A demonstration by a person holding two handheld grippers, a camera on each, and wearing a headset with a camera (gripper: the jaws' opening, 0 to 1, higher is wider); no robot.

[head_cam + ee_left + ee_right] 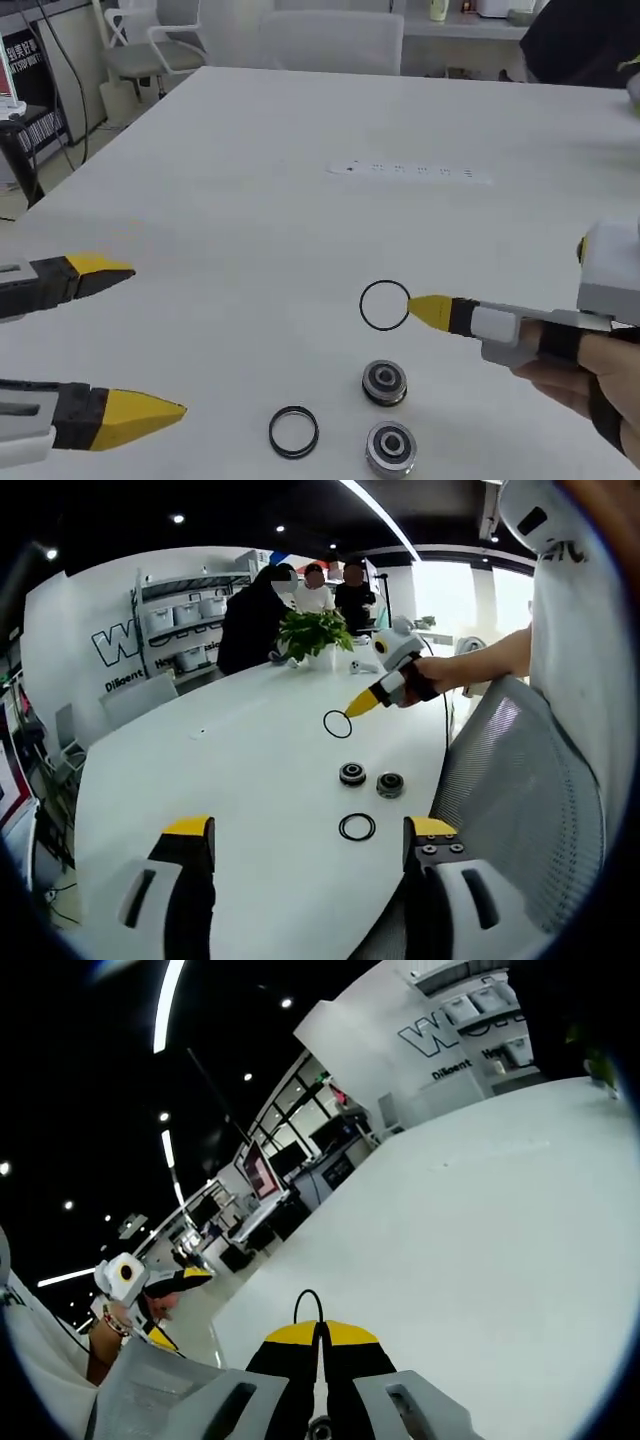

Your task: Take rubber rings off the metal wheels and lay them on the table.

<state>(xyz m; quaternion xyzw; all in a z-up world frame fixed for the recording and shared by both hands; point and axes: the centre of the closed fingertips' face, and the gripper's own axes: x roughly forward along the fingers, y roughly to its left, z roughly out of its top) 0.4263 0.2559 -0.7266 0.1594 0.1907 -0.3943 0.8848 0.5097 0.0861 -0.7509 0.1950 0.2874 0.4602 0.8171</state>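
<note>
- Head view: the white table (300, 120) carries two metal wheels, one (384, 382) farther from the person and one (391, 447) nearer, close together but apart.
- A loose rubber ring (293, 431) lies flat on the table just left of the nearer wheel, clear of both.
- The right gripper (418, 309) comes in from the right, held in a hand (585, 370). Its yellow jaws are pressed together on the rim of a second rubber ring (385, 305), which sits just beyond the farther wheel. Whether this ring touches the table cannot be told.
- The left gripper (158, 340) is at the left edge with its yellow-tipped jaws spread wide and nothing between them, well apart from the wheels and rings.
- A white power strip (410, 170) lies farther back on the table.
- Left gripper view: its own jaws stand wide apart over the table edge, and the loose ring (357, 827) lies between their lines of sight. The two wheels (352, 773) (390, 784) sit behind it, and the right gripper (365, 702) holds the other ring (337, 724) beyond them.
- Right gripper view: the jaws are closed, with a thin black arc of the held ring (297, 1310) rising from between the tips.
</note>
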